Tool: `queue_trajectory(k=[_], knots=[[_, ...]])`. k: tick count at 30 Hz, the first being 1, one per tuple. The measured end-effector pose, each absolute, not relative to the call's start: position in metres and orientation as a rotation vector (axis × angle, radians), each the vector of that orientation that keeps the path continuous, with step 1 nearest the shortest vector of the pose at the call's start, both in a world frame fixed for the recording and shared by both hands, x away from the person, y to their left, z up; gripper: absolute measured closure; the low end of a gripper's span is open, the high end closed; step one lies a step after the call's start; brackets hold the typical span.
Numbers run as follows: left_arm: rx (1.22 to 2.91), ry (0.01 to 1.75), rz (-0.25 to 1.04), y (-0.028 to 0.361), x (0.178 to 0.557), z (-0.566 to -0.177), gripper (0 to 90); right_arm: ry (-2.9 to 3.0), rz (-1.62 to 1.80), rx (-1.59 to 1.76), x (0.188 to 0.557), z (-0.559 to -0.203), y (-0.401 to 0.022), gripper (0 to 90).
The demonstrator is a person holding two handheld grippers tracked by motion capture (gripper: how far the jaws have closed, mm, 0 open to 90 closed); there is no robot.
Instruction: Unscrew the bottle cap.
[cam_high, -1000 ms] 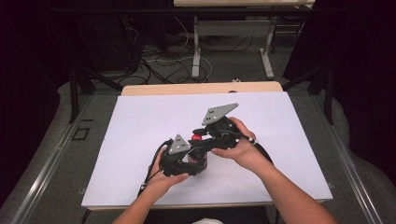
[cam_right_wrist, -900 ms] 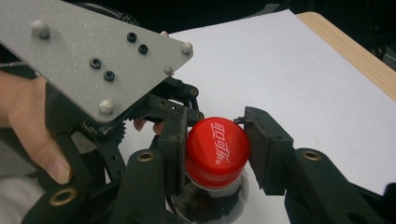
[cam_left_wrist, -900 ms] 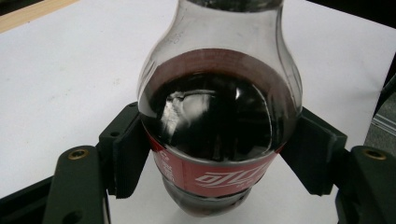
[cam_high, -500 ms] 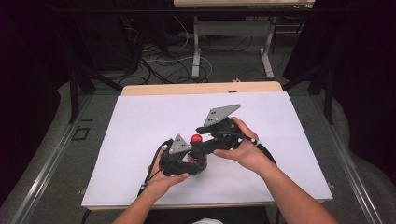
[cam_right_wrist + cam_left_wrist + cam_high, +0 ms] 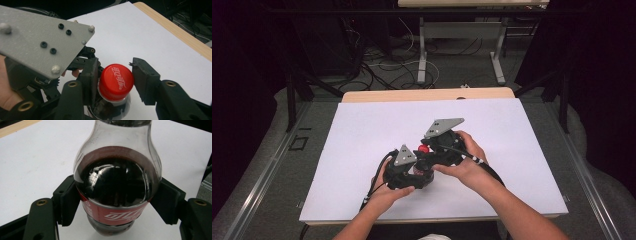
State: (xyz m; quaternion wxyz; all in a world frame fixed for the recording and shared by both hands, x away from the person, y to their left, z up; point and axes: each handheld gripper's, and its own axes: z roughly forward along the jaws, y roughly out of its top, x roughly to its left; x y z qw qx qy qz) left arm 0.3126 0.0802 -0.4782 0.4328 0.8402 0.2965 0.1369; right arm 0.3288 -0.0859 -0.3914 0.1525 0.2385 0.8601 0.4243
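Note:
A cola bottle (image 5: 117,185) with dark drink and a red label stands upright on the white table (image 5: 362,130). My left gripper (image 5: 117,202) is shut on its body, one pad pressed on each side just above the label. The red cap (image 5: 115,82) sits between the pads of my right gripper (image 5: 116,75), whose jaws have just been closing and now touch the cap on both sides. In the high view both hands meet at the table's middle, with the cap (image 5: 424,148) between the left gripper (image 5: 414,172) and the right gripper (image 5: 428,150).
A white sheet covers the table, and a wooden strip (image 5: 427,94) shows along its far edge. Beyond it on the dark floor are cables and the legs of another table (image 5: 422,55). Cables trail from both grippers toward the near edge.
Half a second ago the right gripper's jaws stood wider with the red cap showing plainly. They have closed on the cap again. The left gripper and the bottle have not moved.

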Motion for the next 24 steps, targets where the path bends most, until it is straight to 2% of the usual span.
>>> queue_trajectory(k=[6, 16, 17, 19, 24], knots=[[2.099, 0.73, 0.331, 0.08, 0.312, -0.478, 30.2, 2.54, 1.262, 0.628, 0.337, -0.391, -0.09, 60.9], [2.101, 0.728, 0.322, 0.078, 0.312, -0.479, 30.2, 2.71, 1.307, 0.31, 0.359, -0.39, -0.101, 60.7], [2.098, 0.729, 0.323, 0.078, 0.312, -0.479, 30.2, 2.709, 1.31, 0.315, 0.359, -0.39, -0.101, 59.8], [2.097, 0.733, 0.318, 0.08, 0.312, -0.478, 30.2, 2.678, 1.312, 0.398, 0.357, -0.39, -0.101, 47.5], [2.092, 0.743, 0.331, 0.082, 0.313, -0.477, 30.2, 2.574, 1.333, 0.574, 0.346, -0.389, -0.102, 43.8]])
